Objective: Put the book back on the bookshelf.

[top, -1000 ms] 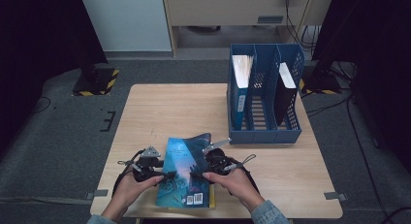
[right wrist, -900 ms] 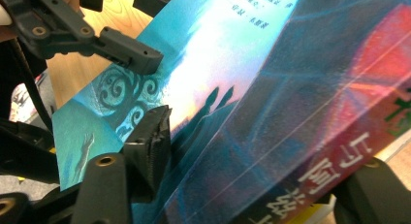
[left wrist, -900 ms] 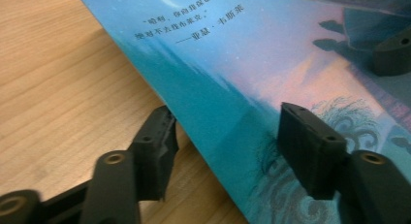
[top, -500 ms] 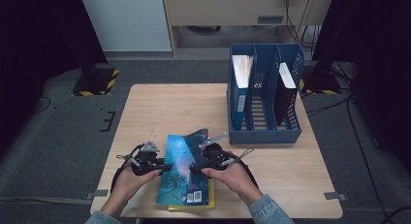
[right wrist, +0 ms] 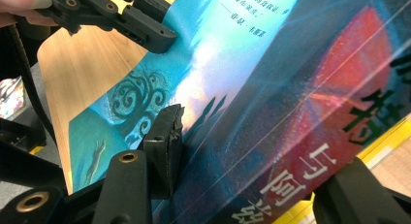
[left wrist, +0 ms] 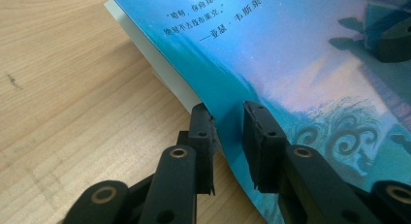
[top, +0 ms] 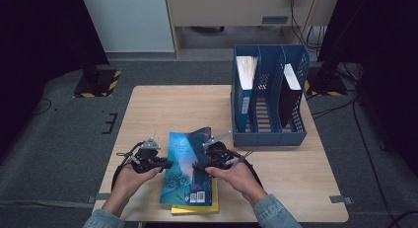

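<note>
Your left gripper [top: 165, 164] has just closed its jaws onto the blue book's [top: 190, 166] cover edge. Right gripper [top: 197, 166] jaws, also closing, clamp its spine over the counter [top: 162, 109].

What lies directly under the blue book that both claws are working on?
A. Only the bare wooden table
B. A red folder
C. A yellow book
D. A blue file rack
C. In the high view a yellow book sticks out under the near edge of the blue book, and in the right gripper view its yellow edge shows beside the blue book's spine.
</note>
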Demonstrator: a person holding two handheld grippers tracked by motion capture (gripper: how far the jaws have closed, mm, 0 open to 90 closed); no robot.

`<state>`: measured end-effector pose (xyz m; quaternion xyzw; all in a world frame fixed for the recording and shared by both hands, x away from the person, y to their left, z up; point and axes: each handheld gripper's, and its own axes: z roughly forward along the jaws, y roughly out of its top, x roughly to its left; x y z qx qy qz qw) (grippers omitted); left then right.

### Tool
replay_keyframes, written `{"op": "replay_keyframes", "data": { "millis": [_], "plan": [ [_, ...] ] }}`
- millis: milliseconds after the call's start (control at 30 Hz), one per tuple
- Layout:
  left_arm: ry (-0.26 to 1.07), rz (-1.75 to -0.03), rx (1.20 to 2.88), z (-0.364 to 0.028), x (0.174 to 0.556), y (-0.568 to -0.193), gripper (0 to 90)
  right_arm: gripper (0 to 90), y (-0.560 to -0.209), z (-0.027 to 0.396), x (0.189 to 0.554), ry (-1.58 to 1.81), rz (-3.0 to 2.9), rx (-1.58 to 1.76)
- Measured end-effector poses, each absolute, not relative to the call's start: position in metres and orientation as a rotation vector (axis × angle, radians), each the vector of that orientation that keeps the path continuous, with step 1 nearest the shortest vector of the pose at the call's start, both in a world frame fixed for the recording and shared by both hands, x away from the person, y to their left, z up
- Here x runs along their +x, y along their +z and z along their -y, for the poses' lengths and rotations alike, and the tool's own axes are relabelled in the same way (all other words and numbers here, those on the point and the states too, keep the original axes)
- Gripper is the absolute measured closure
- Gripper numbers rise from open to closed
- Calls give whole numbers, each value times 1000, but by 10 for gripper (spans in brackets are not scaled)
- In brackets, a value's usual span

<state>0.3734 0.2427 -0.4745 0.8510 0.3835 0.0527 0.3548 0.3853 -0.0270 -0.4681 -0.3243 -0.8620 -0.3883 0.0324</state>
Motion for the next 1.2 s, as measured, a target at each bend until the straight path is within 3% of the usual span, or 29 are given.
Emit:
{"op": "replay_keyframes", "data": {
  "millis": [367, 1200],
  "plan": [
    [190, -958, 2172, -250, 377, -453, 799, 545, -446, 25, 389, -1260, 2704, -952],
    [284, -888, 2168, -255, 380, -415, 818, 622, -409, 23, 397, -1285, 2781, -919]
  ]
}}
